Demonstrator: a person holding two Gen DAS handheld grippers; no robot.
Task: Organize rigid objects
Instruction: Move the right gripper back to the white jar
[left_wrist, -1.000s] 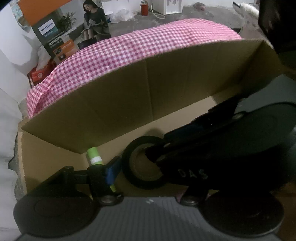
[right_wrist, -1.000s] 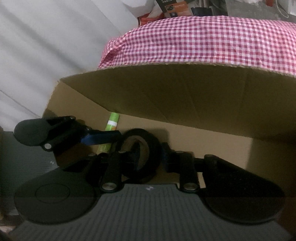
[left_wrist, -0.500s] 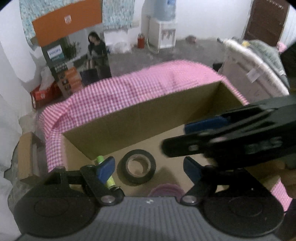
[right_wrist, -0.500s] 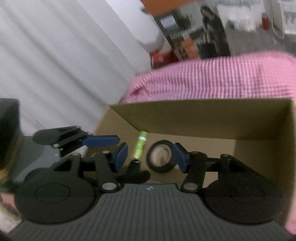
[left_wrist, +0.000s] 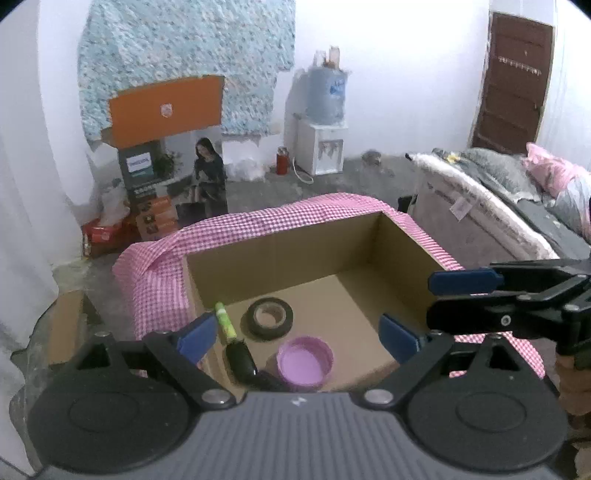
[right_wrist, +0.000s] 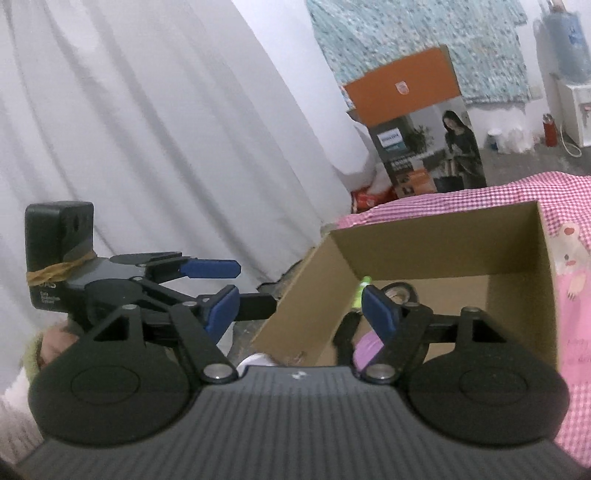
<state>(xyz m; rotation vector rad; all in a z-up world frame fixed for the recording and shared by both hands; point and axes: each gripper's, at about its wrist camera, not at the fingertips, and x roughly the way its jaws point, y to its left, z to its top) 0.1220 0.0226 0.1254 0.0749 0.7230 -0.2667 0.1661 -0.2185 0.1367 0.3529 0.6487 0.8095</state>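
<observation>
A big brown cardboard box (left_wrist: 295, 251) sits in the middle of the left wrist view, open at the top. It rests on a pink and white checked cloth (left_wrist: 155, 291) that shows around its sides. In the right wrist view the same box fills the middle right of the frame.

Behind the box, in the upper part of the left wrist view, a water cooler (left_wrist: 325, 122) stands by the white wall. A bed (left_wrist: 498, 199) with a pink pillow lies at the right.

The left hand-held gripper (left_wrist: 299, 334) takes up the bottom of its own view. Its blue pads are spreading wide apart and nothing is between them. It hangs above the near edge of the box.

The right hand-held gripper (right_wrist: 299, 308) fills the bottom of its own view. Its jaws are opening too, and they grip nothing. In the left wrist view it reaches in from the right edge of the frame.

Inside the box, on the floor near the left wall, lies a black roll of tape (left_wrist: 270, 317), flat on its side. Just below it in the frame is a small pink lid (left_wrist: 304, 363). Left of the tape lies a thin green tube (left_wrist: 226, 319), and a small black thing (left_wrist: 242, 360) touches the tube's lower end.
</observation>
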